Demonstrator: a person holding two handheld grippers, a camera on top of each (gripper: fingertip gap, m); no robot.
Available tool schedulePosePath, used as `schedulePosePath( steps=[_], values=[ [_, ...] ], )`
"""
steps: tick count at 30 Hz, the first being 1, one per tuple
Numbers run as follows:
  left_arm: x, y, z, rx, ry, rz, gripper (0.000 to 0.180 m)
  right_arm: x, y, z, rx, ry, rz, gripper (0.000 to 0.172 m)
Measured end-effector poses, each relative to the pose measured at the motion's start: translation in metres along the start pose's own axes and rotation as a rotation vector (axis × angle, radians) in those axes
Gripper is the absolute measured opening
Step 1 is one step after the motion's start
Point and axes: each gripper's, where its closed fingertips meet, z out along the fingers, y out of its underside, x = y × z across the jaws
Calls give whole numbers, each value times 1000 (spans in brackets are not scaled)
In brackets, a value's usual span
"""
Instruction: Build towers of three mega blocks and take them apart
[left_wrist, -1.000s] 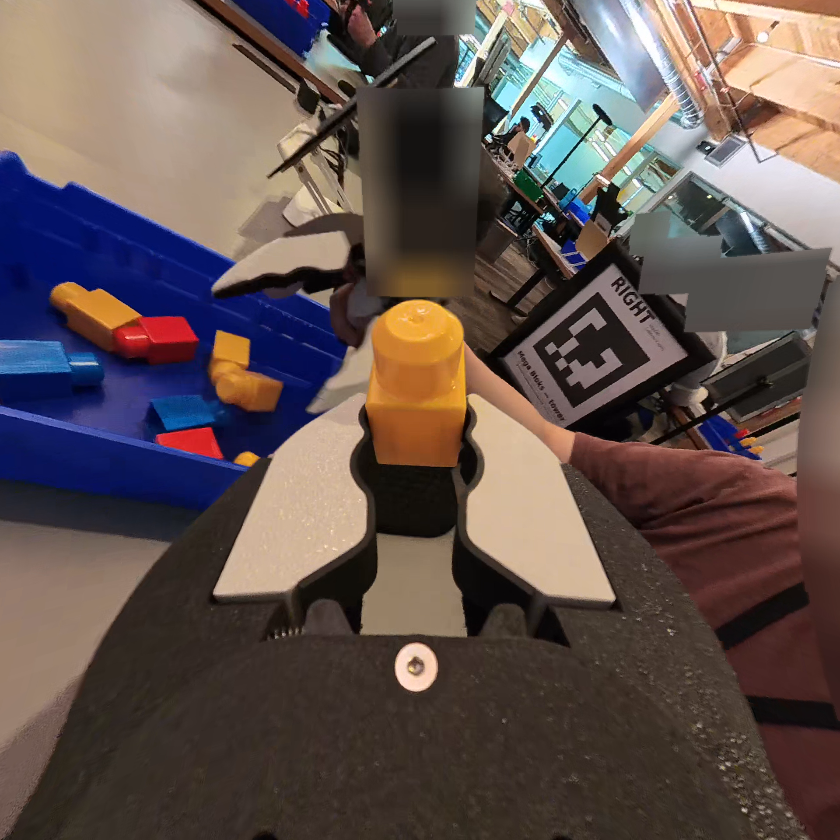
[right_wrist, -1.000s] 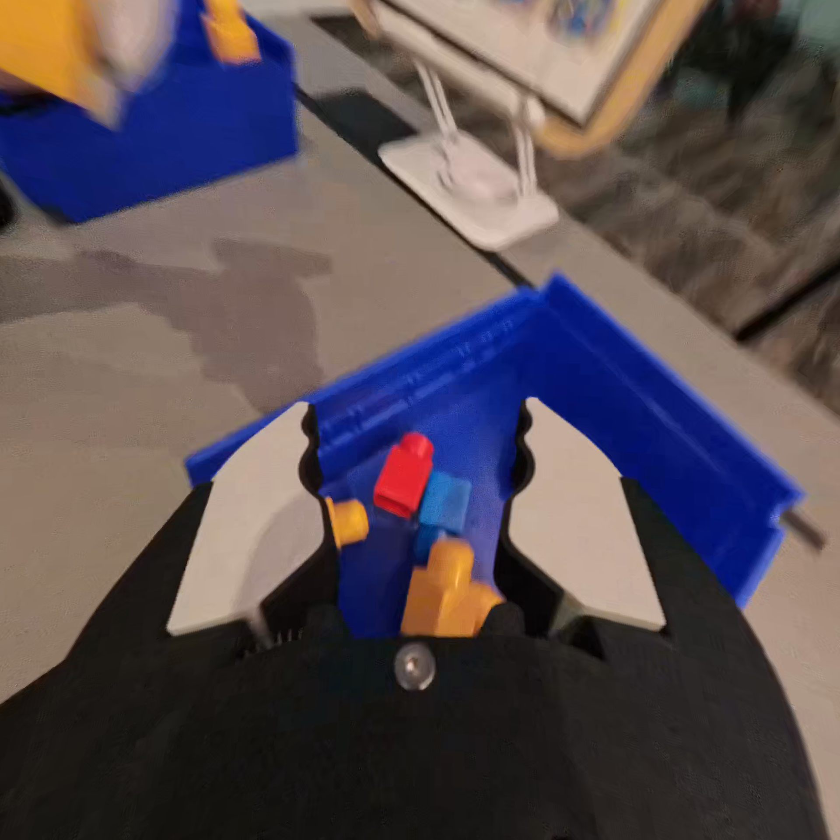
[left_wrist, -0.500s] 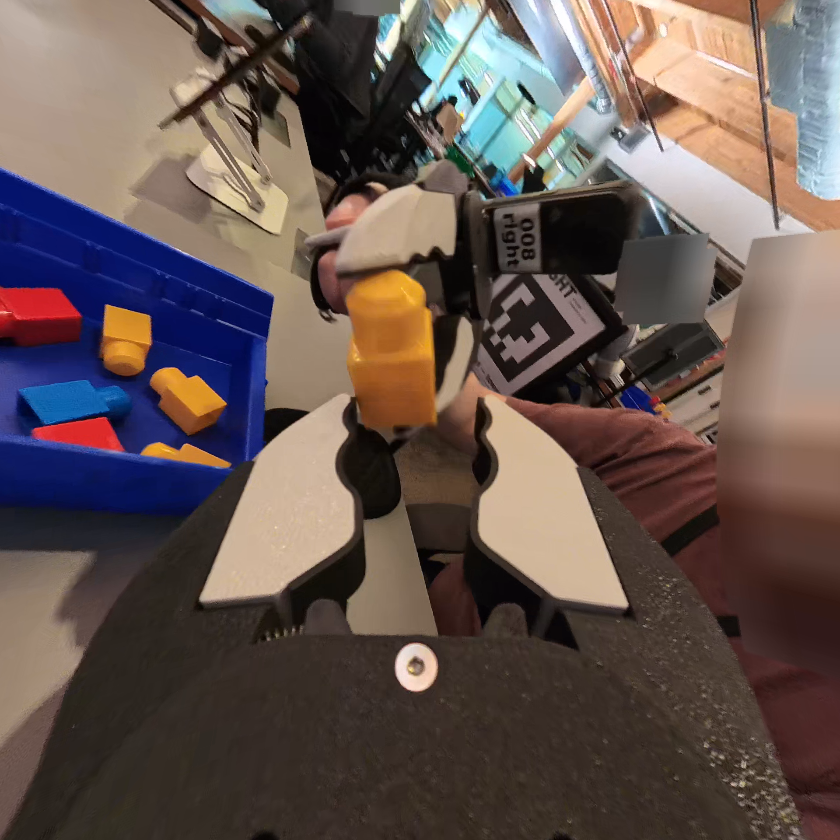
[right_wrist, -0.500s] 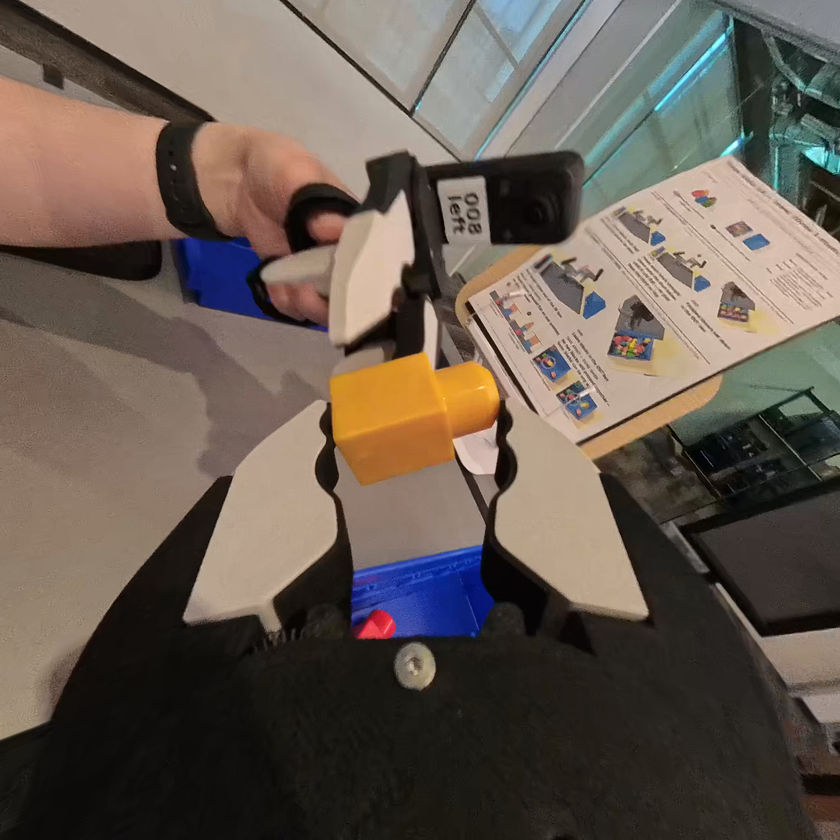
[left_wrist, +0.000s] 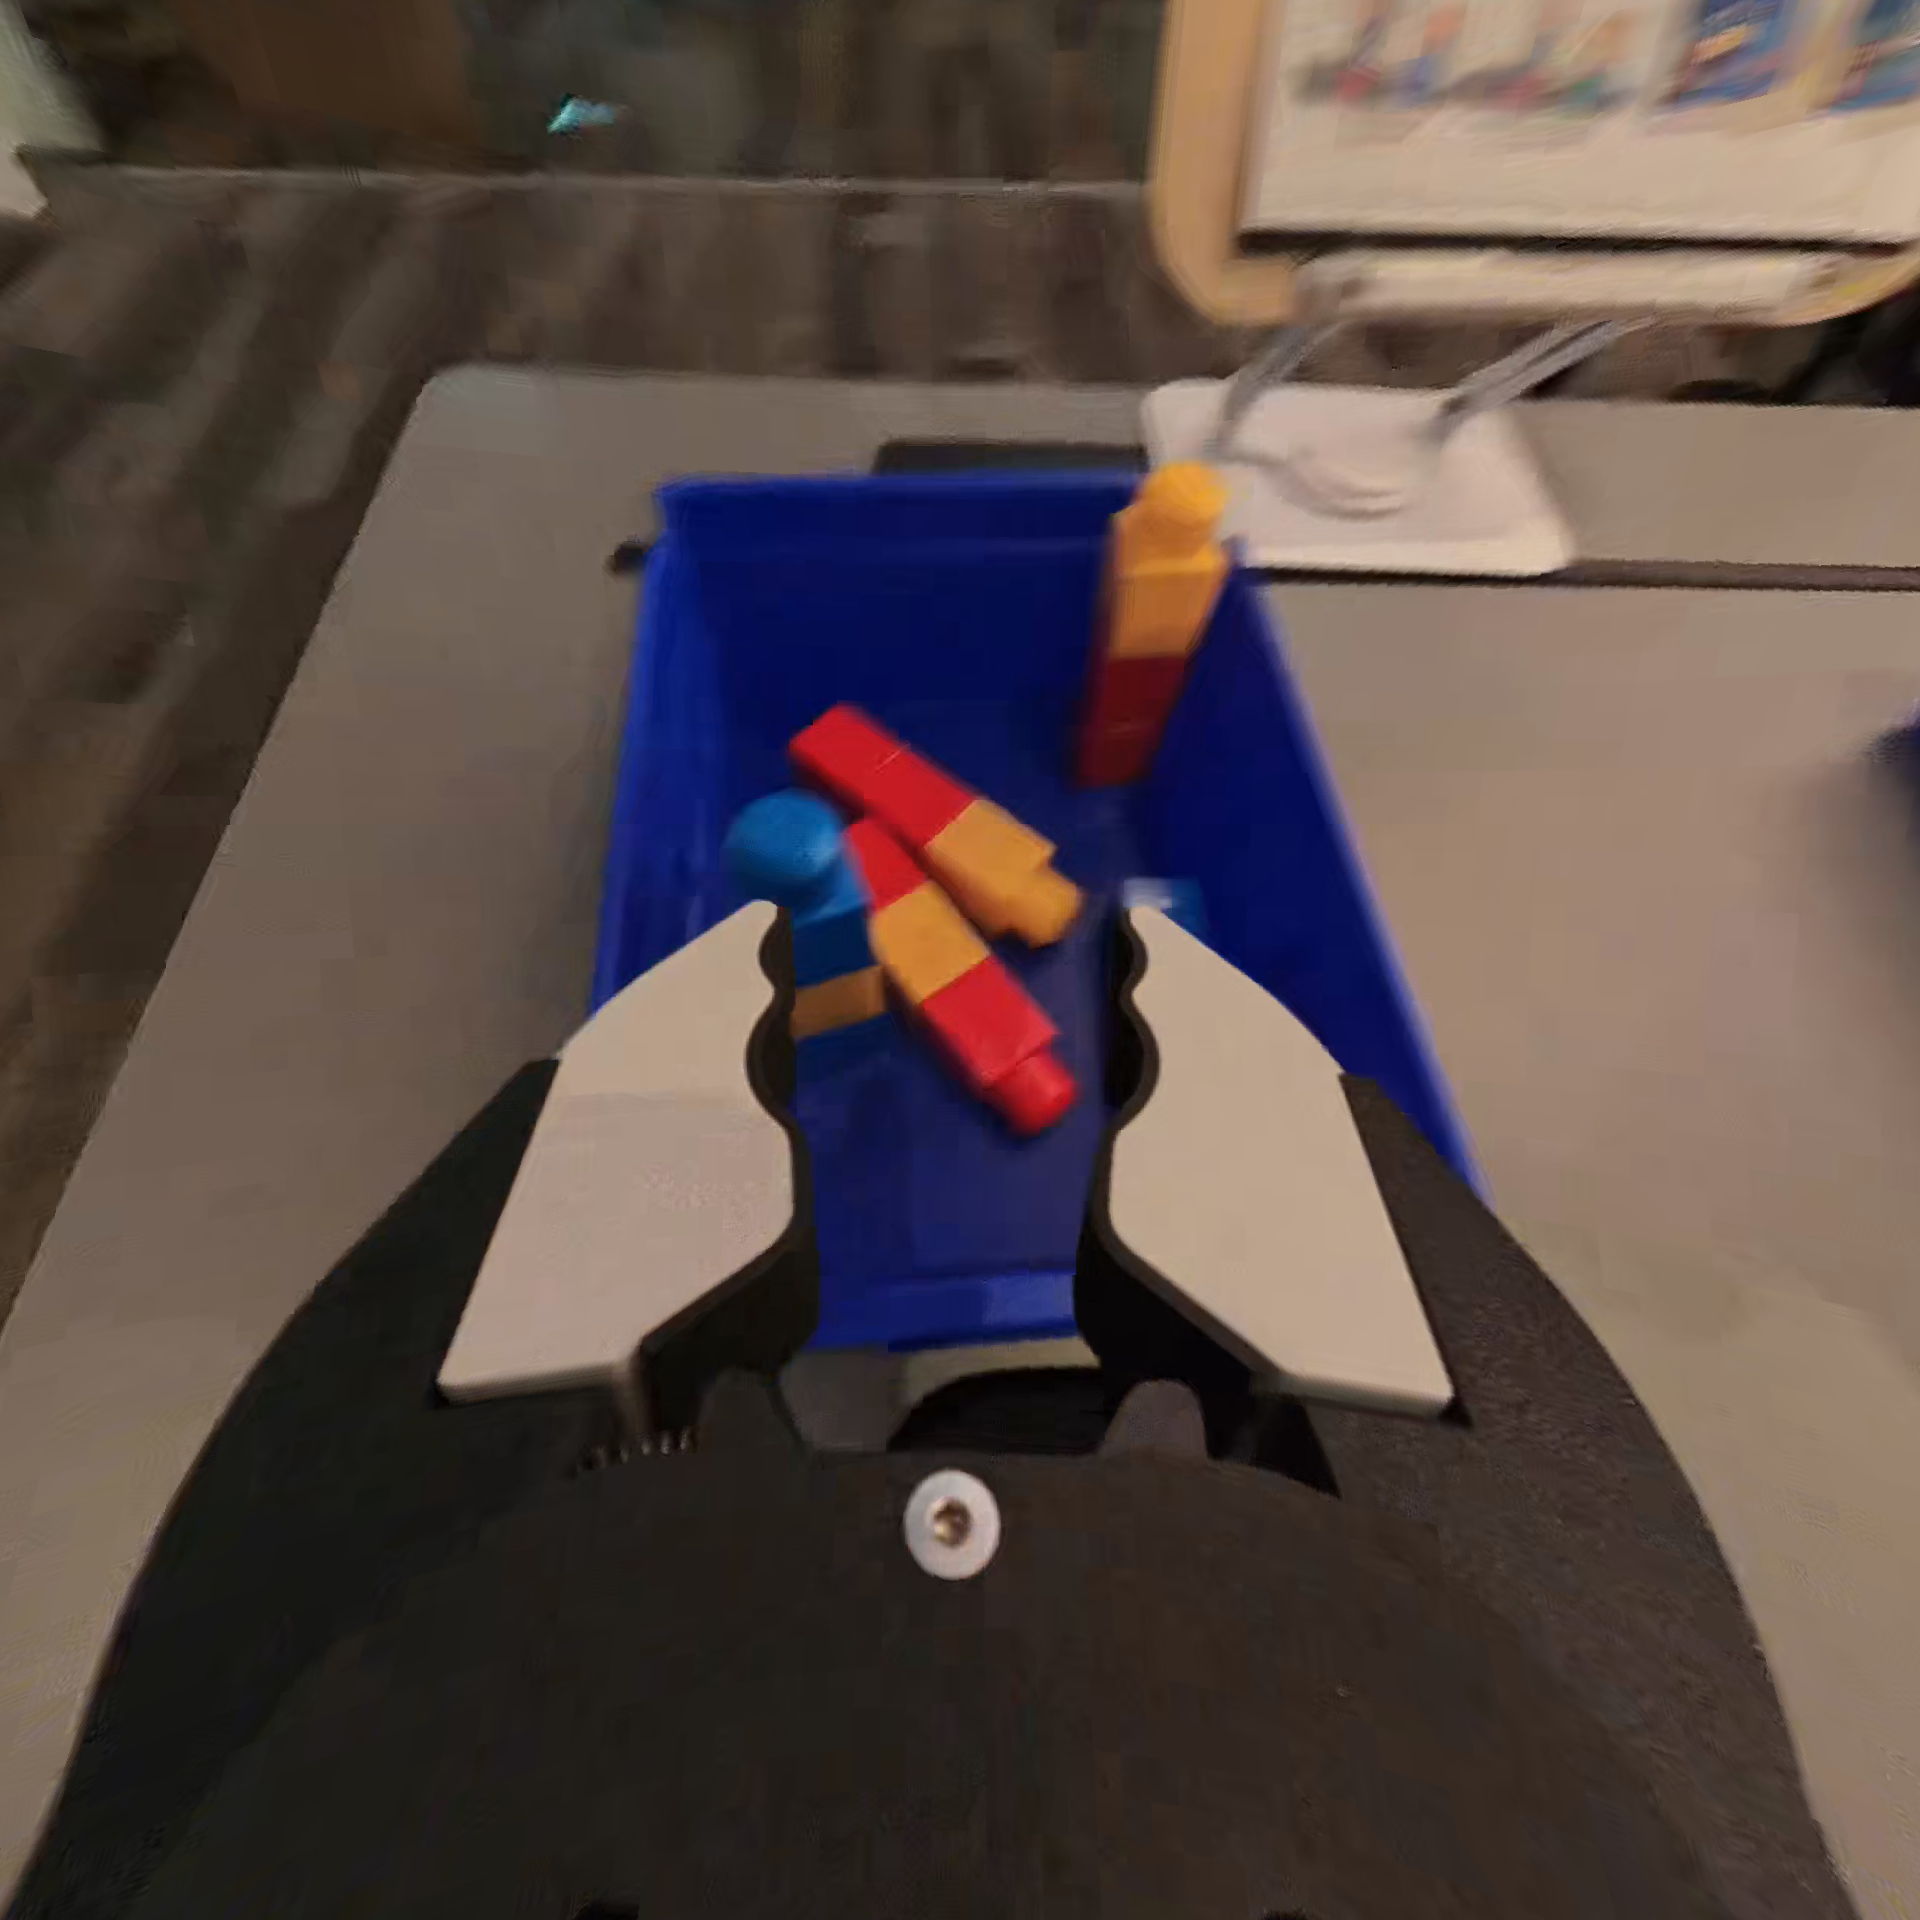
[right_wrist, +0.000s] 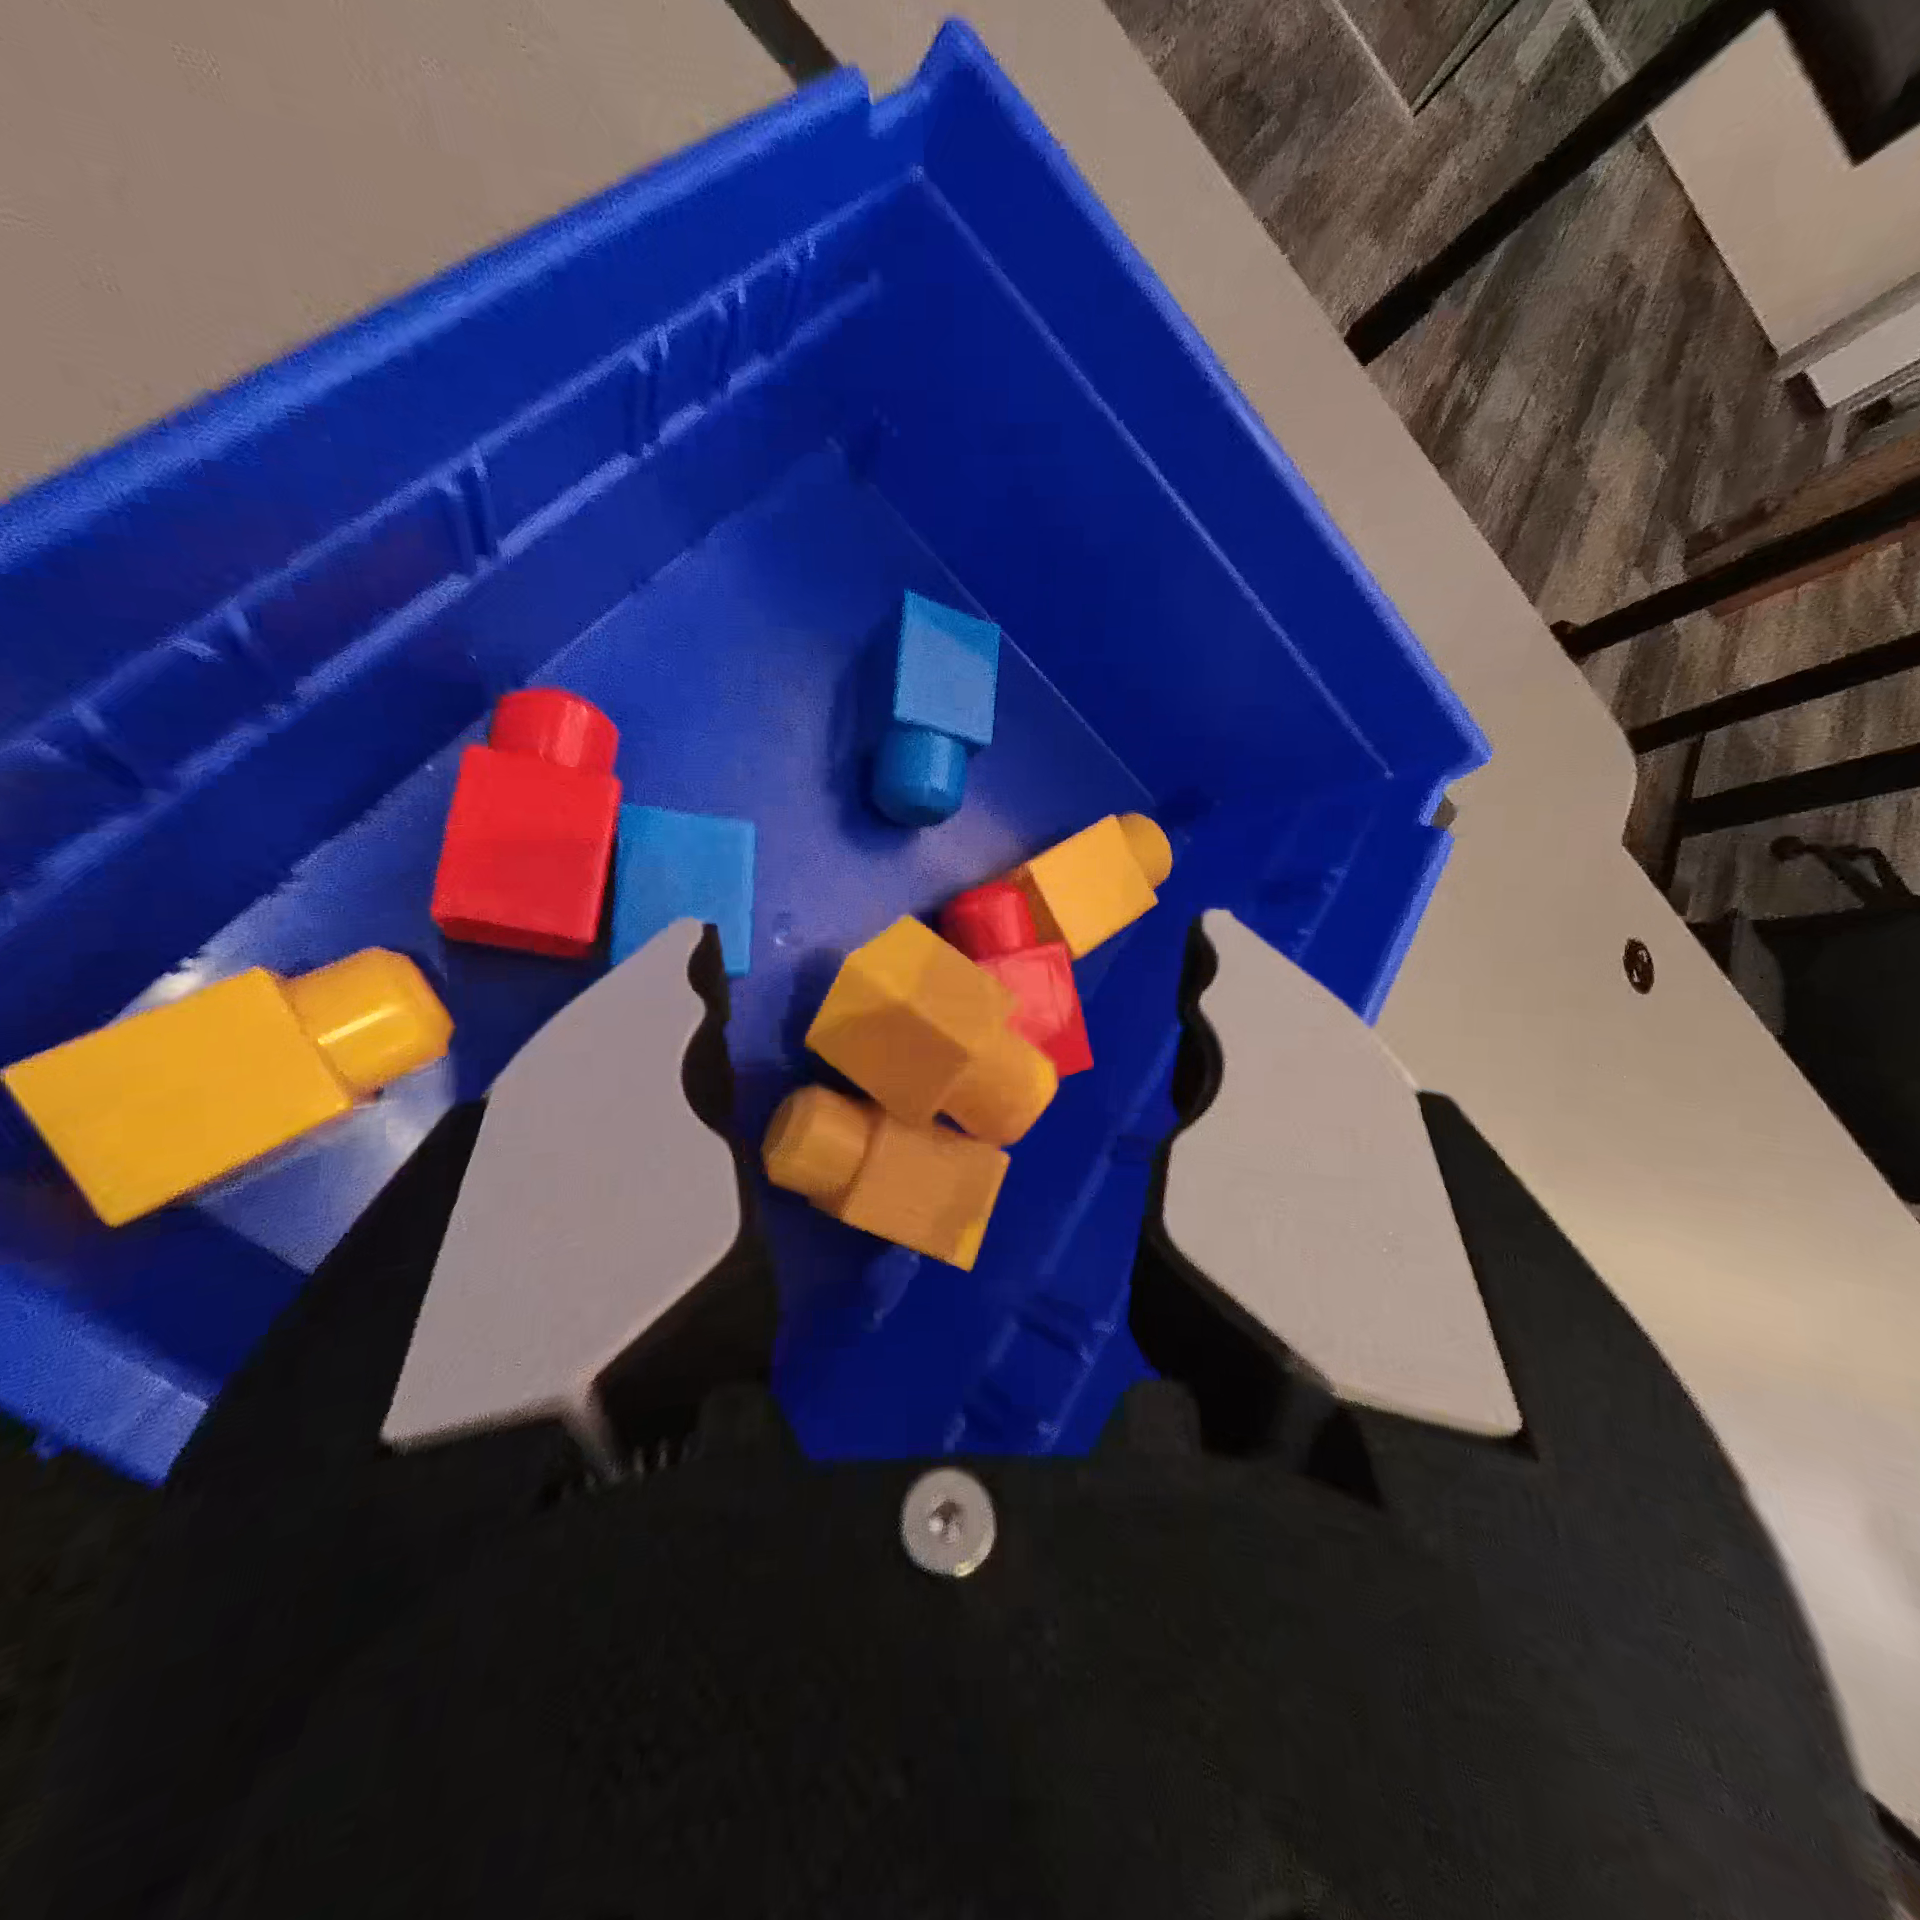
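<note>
In the left wrist view my left gripper (left_wrist: 951, 912) is open and holds nothing above a blue bin (left_wrist: 935, 582) of built towers. A red-and-yellow tower (left_wrist: 935, 821) and a red-yellow-red tower (left_wrist: 961, 987) lie crossed in it. A blue-topped tower (left_wrist: 810, 914) stands by my left finger, and a yellow-and-red tower (left_wrist: 1143, 634) leans on the right wall. In the right wrist view my right gripper (right_wrist: 951, 925) is open and holds nothing above a second blue bin (right_wrist: 520, 395) of loose red, blue and yellow blocks. A blurred yellow block (right_wrist: 208, 1081) is at its left.
Both bins stand on a grey table (left_wrist: 364, 831). A white stand base (left_wrist: 1382, 499) carrying an instruction sheet (left_wrist: 1558, 135) is behind the tower bin. The table's edge (right_wrist: 1507, 727) runs close to the right of the loose-block bin, with dark floor beyond. The tips of one gripper are about 60 cm away from the tips of the other.
The yellow block went from my left gripper to my right one, which has since opened over the loose-block bin. My left gripper opened and swung over the tower bin.
</note>
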Motion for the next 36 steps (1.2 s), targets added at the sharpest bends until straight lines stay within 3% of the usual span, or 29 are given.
schedulePosePath(
  steps=[3,7,11,14,16,17,20,23,24,26,30,32,36],
  values=[
    [-24,35,23,-132,-59,-43,55,-11,-28,-8,85,-55,17,84],
    [-44,57,53,-237,-271,68,62,-24,-55,-20,161,-120,34,85],
    [-39,62,80,-254,-243,17,60,-34,-58,-31,185,-154,22,85],
    [-43,78,95,-352,-221,-46,65,-36,-51,-36,167,-157,-2,85],
    [-42,86,107,-393,-191,-70,52,-37,-47,-38,155,-160,-12,84],
    [-44,85,110,-386,-192,-64,41,-39,-47,-40,156,-164,-13,84],
    [-45,75,104,-356,-182,-33,41,-48,-52,-45,175,-186,-21,84],
    [-28,35,69,-235,-149,22,41,-65,-68,-53,214,-197,-65,82],
    [-13,17,55,-185,-100,38,41,-73,-77,-56,237,-205,-89,81],
    [45,-20,29,-88,144,60,41,-100,-101,-64,306,-278,-132,81],
    [196,-55,-39,-63,905,83,41,-166,-162,-101,551,-576,-134,81],
    [250,-54,-69,-108,1173,130,41,-186,-186,-122,654,-729,-74,81],
    [312,-47,-83,-150,1329,248,41,-194,-213,-142,736,-949,101,76]
  ],
)
